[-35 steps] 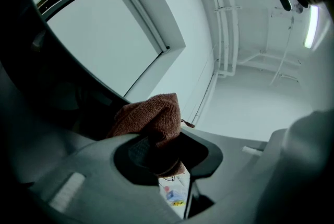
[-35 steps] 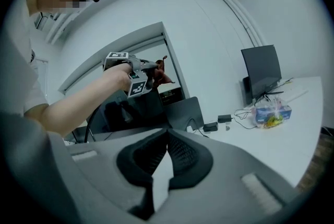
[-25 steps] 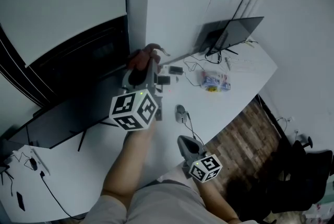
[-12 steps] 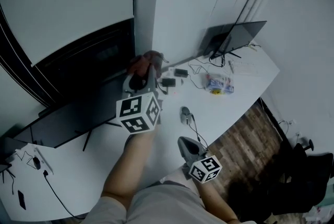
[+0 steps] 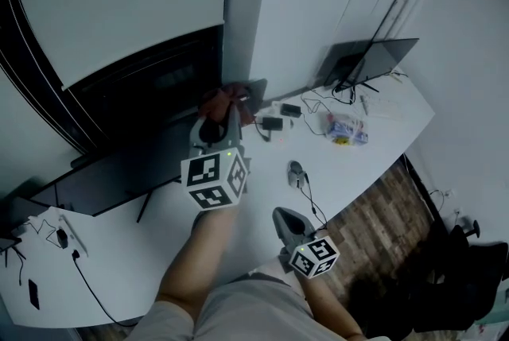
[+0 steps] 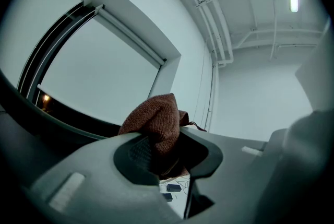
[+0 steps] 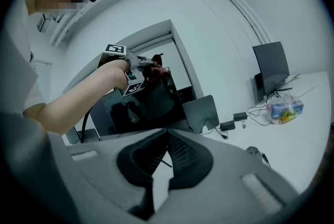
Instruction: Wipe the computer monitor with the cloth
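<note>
The reddish-brown cloth (image 5: 225, 98) (image 6: 159, 122) is bunched between the jaws of the left gripper (image 5: 223, 110) (image 6: 167, 149), which are clamped on it with most of the fabric bulging out above the tips. The right gripper view shows the cloth (image 7: 157, 68) held up against the top edge of the big dark monitor (image 5: 119, 172) (image 7: 148, 103), near its right end; whether it presses on the glass cannot be made out. A bare forearm reaches out to that gripper, whose marker cube (image 5: 213, 180) faces the head camera. The right gripper (image 5: 286, 222) (image 7: 166, 151) hangs low and close to the person's body, above the near edge of the white desk (image 5: 159, 248), well apart from the monitor; its jaws are pressed together at the tips with nothing between them. On the desk to the right of the monitor lie two small black boxes (image 5: 273, 123) with thin cables, a grey mouse (image 5: 297, 171) (image 7: 253, 150), and a colourful packet (image 5: 346, 129) (image 7: 284, 109). A second, smaller monitor (image 5: 374, 57) (image 7: 271, 66) stands at the far right end of the desk, by the white wall. Behind the big monitor is a dark window with a pale blind drawn most of the way down.
</note>
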